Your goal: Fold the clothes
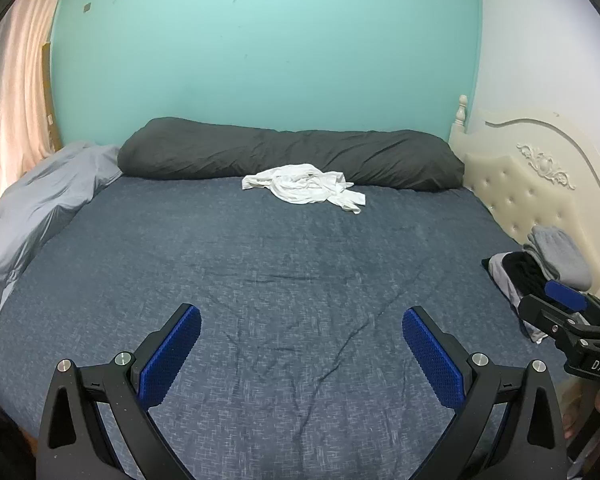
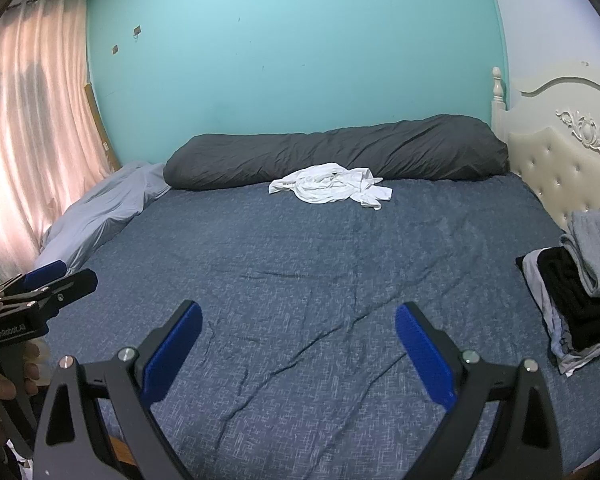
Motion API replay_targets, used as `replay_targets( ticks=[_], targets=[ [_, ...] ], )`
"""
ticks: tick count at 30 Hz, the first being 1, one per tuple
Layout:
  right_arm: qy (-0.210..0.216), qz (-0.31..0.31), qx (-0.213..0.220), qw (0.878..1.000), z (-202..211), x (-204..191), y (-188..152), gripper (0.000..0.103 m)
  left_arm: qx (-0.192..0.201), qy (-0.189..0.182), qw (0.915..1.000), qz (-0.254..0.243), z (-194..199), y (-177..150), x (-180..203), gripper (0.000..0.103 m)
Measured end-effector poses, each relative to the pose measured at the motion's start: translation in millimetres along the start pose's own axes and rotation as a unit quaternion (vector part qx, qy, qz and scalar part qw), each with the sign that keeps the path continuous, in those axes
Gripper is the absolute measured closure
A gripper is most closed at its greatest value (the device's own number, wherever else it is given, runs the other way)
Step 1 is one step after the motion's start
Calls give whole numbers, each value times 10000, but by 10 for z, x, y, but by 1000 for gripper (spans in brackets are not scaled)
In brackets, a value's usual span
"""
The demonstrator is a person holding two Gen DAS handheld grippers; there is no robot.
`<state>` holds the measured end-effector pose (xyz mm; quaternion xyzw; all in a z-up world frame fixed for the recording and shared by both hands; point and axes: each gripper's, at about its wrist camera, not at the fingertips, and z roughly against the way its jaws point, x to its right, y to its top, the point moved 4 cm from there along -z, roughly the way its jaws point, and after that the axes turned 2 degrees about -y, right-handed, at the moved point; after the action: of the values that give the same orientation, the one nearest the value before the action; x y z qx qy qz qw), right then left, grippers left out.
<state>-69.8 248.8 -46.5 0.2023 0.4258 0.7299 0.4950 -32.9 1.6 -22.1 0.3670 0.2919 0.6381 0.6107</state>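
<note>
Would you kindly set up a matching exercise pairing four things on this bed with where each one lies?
Things:
1. white garment
2. dark grey bolster
3. folded clothes stack
4. light grey duvet

Places:
A. by the cream headboard
B. along the teal wall
C. near the pink curtain
D. crumpled on the blue sheet, just before the bolster

Pairs: 1-D, 2-B, 3-A, 4-C
</note>
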Motion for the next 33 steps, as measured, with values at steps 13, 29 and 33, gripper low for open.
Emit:
replay_targets(
  ticks=[13, 29, 33],
  targets=[
    [7, -8, -23, 10000, -3, 19, 4, 5, -36, -9, 10000, 86, -24, 4, -45, 0],
    [30, -6, -5, 10000, -17, 9, -7, 5, -9, 56, 9999, 96, -53, 12, -83, 0],
    [31, -4, -7, 10000, -21, 15, -16, 5, -20, 48, 9999, 91, -57, 37, -101, 0]
  ],
)
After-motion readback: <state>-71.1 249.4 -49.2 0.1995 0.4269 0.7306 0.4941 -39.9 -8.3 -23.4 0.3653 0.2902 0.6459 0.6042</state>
